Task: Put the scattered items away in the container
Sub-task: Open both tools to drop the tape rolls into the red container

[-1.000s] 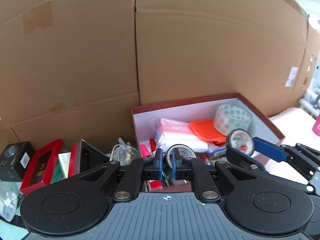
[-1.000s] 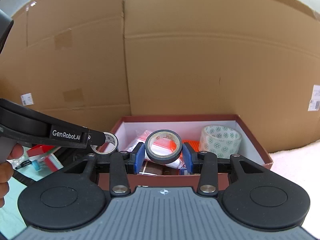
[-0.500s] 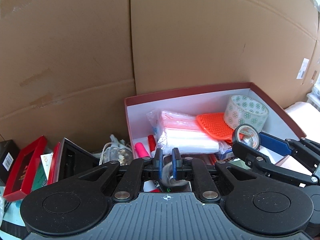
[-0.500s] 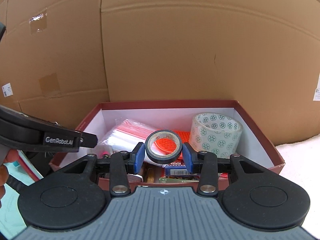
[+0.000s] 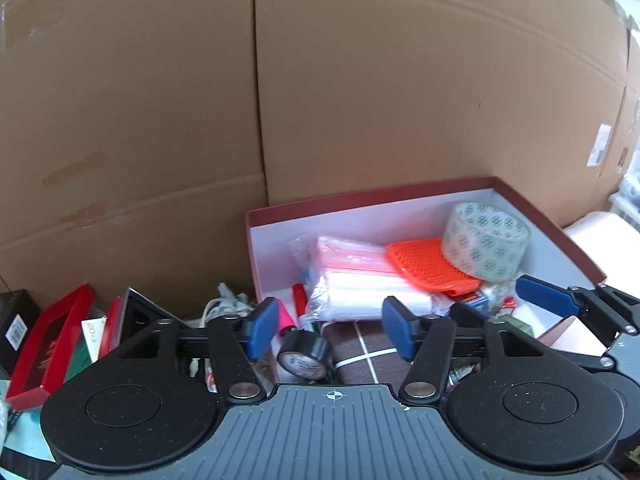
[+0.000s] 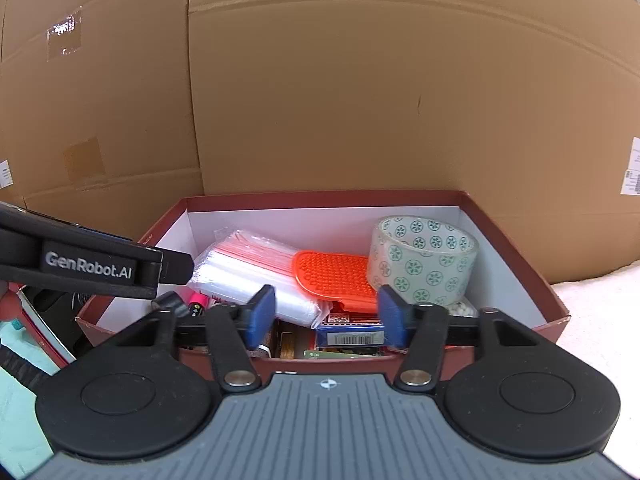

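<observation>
- Left gripper [image 5: 328, 330], fingers spread apart and holding nothing, hangs over the red box [image 5: 552, 236]; a black tape roll [image 5: 304, 356] lies inside just below it.
- Right gripper [image 6: 326, 316], likewise spread and empty, faces the box's crowded middle.
- Risk: the two grippers, close together, could collide or snag the zip bags [image 6: 256, 276] on withdrawal.

One red box [image 6: 516, 236] holds one patterned clear tape roll [image 6: 424, 260], one orange ridged pad [image 6: 332, 276], one bag of zip pouches [image 6: 248, 272] and one black tape roll [image 5: 304, 356]. Two red frames [image 5: 44, 344] lie at far left.
</observation>
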Motion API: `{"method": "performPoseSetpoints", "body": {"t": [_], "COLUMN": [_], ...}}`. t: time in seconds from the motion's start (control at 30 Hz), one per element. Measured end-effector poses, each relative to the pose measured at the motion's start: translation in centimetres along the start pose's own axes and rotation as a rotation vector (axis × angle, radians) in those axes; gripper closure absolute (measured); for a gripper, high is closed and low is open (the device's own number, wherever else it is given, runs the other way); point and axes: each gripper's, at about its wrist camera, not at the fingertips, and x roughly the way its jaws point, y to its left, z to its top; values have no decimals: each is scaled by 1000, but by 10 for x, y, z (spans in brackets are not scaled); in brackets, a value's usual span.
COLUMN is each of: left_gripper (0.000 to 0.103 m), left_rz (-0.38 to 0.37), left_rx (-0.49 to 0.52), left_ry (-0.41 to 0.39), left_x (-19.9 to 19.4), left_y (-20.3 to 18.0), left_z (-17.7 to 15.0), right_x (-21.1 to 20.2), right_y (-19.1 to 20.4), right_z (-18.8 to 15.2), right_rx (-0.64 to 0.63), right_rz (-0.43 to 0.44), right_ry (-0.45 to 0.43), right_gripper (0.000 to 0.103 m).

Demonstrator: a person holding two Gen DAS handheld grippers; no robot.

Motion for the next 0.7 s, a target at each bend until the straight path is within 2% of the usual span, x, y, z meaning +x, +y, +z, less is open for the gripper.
{"method": "performPoseSetpoints", "body": {"t": [0.03, 0.1, 0.17, 0.3, 0.7], "left_gripper": [19, 10, 7, 3, 2], "left_rz": [11, 50, 90, 94, 106], "left_rx": [2, 12, 22, 33, 46], "left_ry": [-12, -49, -83, -98, -93], "left_x": [-2, -7, -12, -18, -32], "left_y": [-1, -5, -8, -11, -17], "left_z": [-1, -2, -3, -4, -18], "right_x": [-1, -5, -8, -11, -28], "right_y": [0, 1, 3, 1, 12], "right_z": [0, -1, -2, -2, -5], "right_rx": [0, -8, -17, 2, -17], "right_rz": [-6, -22, -33, -33, -18], "right_ry": [-7, -24, -36, -38, -31], "right_gripper": [23, 9, 5, 1, 0]}}
